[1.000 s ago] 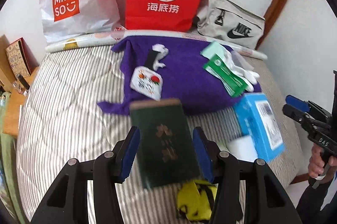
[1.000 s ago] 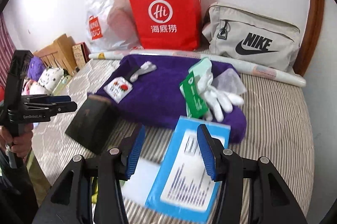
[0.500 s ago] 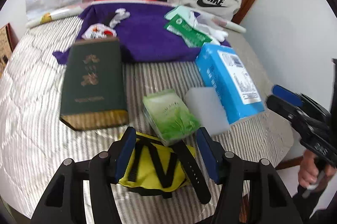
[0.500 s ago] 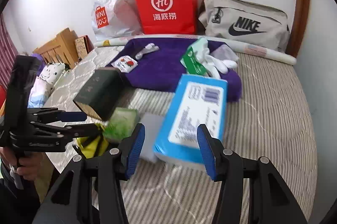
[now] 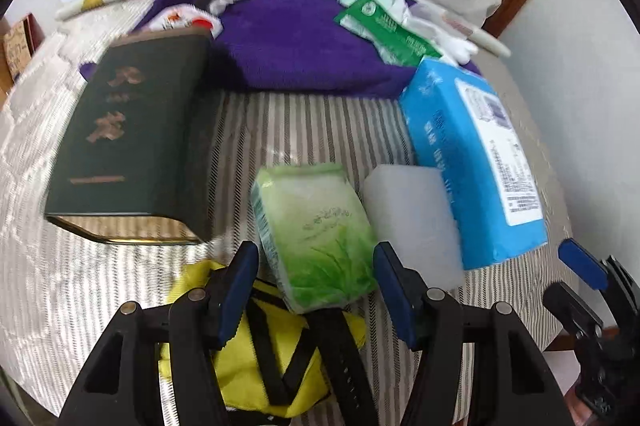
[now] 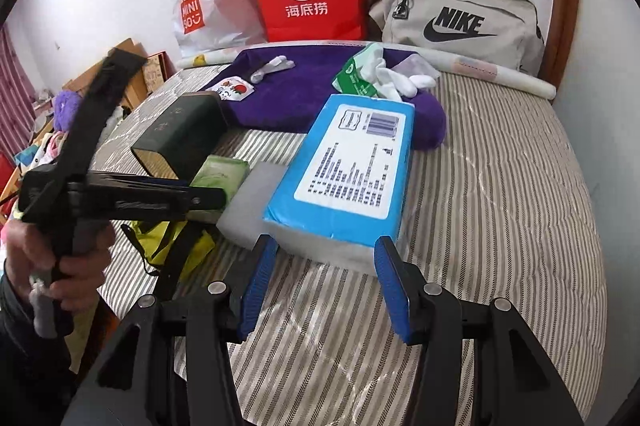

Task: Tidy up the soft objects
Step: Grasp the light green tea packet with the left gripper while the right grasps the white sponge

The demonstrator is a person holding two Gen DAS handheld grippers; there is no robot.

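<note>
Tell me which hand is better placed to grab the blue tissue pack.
Right. The right tongs stand open just short of the blue tissue pack's near end, lined up with it. The left tongs straddle the green wipes pack, off to the side.

Left tongs (image 5: 316, 290) dropped the dark green box (image 5: 136, 138), now over green packet (image 5: 316, 234)

Bare striped mattress (image 6: 500, 186) lies right of the blue pack (image 6: 344, 166).
</note>
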